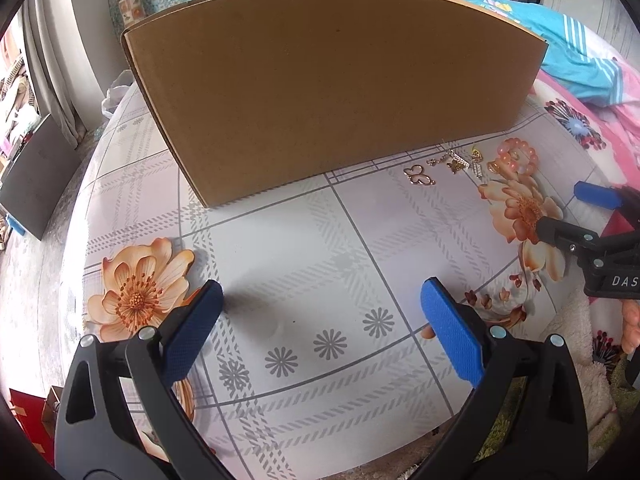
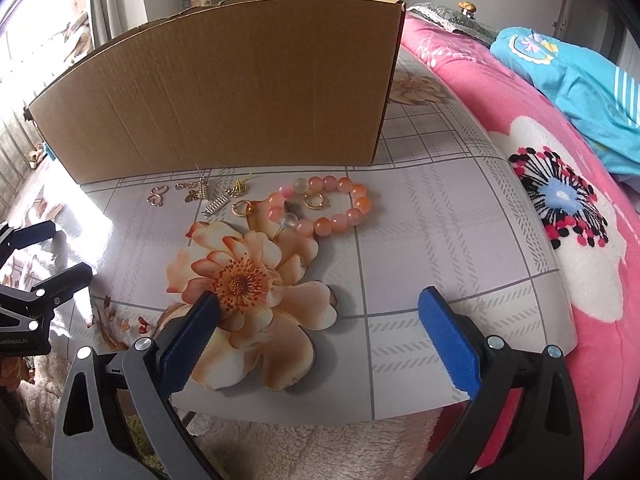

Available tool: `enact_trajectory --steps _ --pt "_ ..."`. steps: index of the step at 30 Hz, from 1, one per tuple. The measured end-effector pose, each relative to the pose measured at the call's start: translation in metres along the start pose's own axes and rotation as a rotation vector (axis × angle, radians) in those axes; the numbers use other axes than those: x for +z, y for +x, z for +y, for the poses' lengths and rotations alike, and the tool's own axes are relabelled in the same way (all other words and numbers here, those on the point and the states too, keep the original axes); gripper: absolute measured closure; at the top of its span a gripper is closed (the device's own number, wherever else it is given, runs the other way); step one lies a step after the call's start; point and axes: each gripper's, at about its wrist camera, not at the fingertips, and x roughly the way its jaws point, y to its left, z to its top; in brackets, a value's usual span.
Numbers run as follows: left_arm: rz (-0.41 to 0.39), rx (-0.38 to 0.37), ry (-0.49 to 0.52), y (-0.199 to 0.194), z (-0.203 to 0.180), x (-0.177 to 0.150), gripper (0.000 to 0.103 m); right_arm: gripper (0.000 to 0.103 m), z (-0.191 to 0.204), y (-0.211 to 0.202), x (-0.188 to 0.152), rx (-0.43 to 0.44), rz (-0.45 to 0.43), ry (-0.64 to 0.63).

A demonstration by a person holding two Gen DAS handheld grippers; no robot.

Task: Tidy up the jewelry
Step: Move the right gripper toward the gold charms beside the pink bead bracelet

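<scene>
Jewelry: a bead bracelet [image 2: 326,209], gold hoops [image 2: 243,208], a butterfly charm [image 2: 157,196] and small clips are laid in a row near the worktop's [image 2: 440,240] far edge, just in front of the box [image 2: 224,92].
Bracelet: it is laid flat, with one hoop inside its ring.
Box: it is stood upright along the far edge with its top open; the inside is not shown.
Right tool [image 2: 316,340]: its jaws are spread wide and nothing is held; it is pointed steeply down over the near edge, above the printed flower [image 2: 240,280], well short of the bracelet.
Left tool [image 1: 322,332]: its jaws are likewise apart and empty; it is tilted down over bare worktop toward the left side, well apart from the jewelry.
Step in hand: judged to be the approach for a first pick, nothing being sorted yet.
How to do it well: the bracelet is best straddled across one bead run and closed on gently, so that the hoop inside is not dragged along.
Risk: thin charms may be slid on the glossy cloth rather than lifted.
</scene>
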Motion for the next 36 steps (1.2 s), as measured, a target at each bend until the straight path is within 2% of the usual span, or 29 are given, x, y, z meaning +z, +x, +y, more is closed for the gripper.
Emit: enact_trajectory --steps 2,5,9,13,16,22,26,27,31,36 --pt "-0.008 -0.008 0.011 0.000 0.001 0.000 0.007 0.006 -0.007 -0.007 0.001 0.020 -0.011 0.041" --pt "-0.025 -0.014 0.021 -0.001 0.000 -0.003 0.007 0.007 -0.014 -0.024 0.005 0.104 -0.094 0.076" --pt "-0.034 -0.019 0.028 -0.002 -0.002 -0.003 0.007 0.025 -0.011 -0.034 0.014 0.135 -0.155 0.044" --pt "-0.031 -0.023 0.034 -0.002 -0.004 -0.002 0.007 0.051 -0.005 -0.022 0.026 0.163 -0.131 0.001" --pt "-0.032 -0.024 0.034 -0.001 -0.003 -0.001 0.007 0.063 0.002 -0.012 0.033 0.174 -0.111 -0.059" --pt "-0.035 -0.024 0.035 0.000 -0.002 -0.001 0.007 0.078 0.018 0.006 0.042 0.173 -0.056 -0.186" --pt "-0.033 -0.027 0.037 0.001 0.000 0.001 0.007 0.087 0.027 0.013 0.042 0.134 -0.023 -0.267" --pt "-0.033 -0.026 0.037 0.001 -0.001 0.001 0.007 0.093 0.027 0.014 0.042 0.128 -0.022 -0.281" --pt "-0.034 -0.027 0.038 0.001 0.000 0.002 0.007 0.093 0.022 0.010 0.043 0.123 -0.018 -0.287" --pt "-0.036 -0.028 0.038 0.001 0.000 0.002 0.007 0.093 0.003 -0.011 0.046 0.115 -0.071 -0.225"
